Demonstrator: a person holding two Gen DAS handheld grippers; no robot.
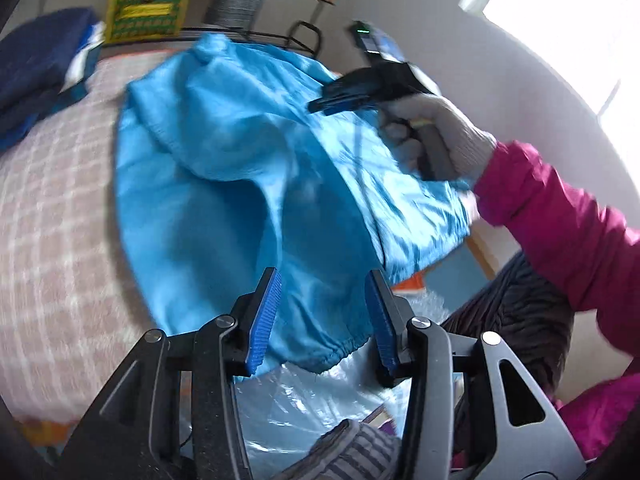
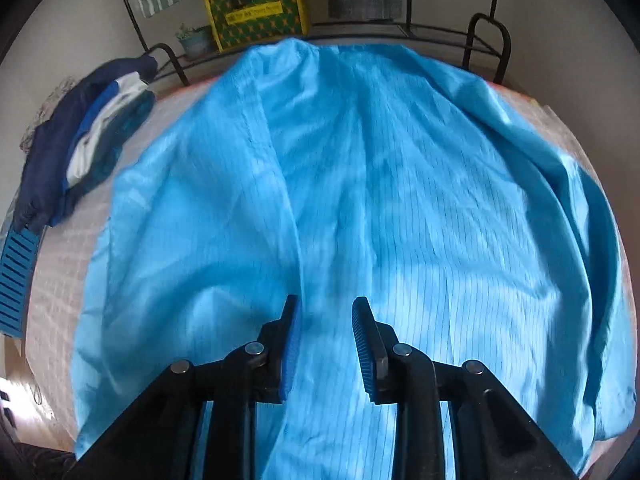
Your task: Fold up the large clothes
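A large bright blue garment [image 1: 224, 184] lies spread on a pink checked table [image 1: 52, 216]; its elastic cuff hangs over the near edge. My left gripper [image 1: 324, 312] is open and empty just above that cuff. In the left wrist view my right gripper [image 1: 344, 98], held by a white-gloved hand, hovers over the garment's far right part. In the right wrist view the garment [image 2: 400, 200] fills the frame, and my right gripper [image 2: 324, 340] is open and empty just above it.
A pile of dark blue and white clothes [image 2: 80, 148] lies at the table's left. A yellow-green box [image 2: 256, 8] and a black metal rack [image 2: 486, 40] stand behind the table. Clear plastic bags [image 1: 304, 400] lie below the near edge.
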